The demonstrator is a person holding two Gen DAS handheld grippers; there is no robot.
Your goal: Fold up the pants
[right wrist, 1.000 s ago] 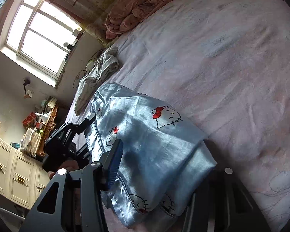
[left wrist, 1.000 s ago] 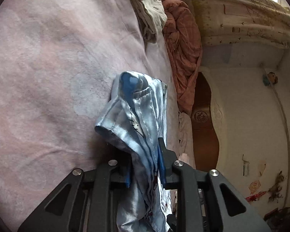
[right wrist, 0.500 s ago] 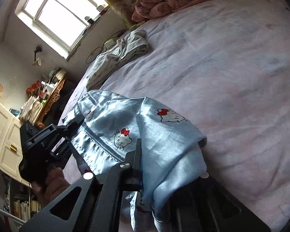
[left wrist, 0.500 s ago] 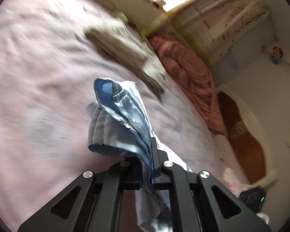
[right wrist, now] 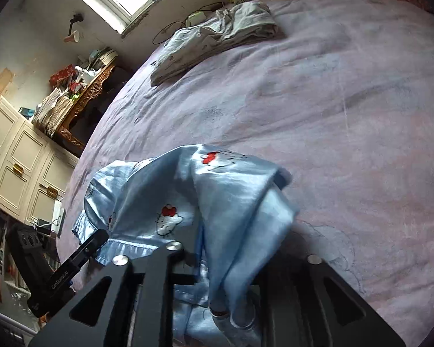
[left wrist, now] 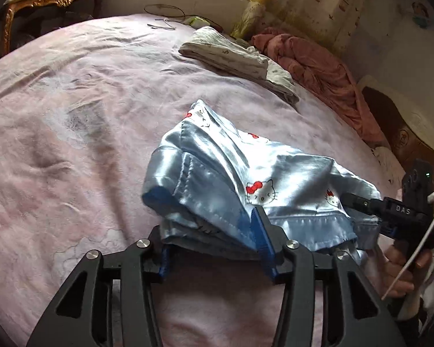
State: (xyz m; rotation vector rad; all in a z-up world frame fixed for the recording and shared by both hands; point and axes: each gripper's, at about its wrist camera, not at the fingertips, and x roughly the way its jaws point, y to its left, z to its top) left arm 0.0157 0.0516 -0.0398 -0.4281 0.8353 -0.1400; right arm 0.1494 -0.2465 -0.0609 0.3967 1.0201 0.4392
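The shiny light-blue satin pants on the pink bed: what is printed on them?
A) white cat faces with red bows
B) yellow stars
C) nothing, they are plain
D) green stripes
A: the shiny light-blue satin pants lying on the pink bedsheet show several white cat faces with red bows, seen in both wrist views.

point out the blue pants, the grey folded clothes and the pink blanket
blue pants [left wrist: 263,173], left wrist view, on the satin top layer
grey folded clothes [left wrist: 231,55], left wrist view, on the middle of the pile
pink blanket [left wrist: 312,63], left wrist view, on its crumpled middle
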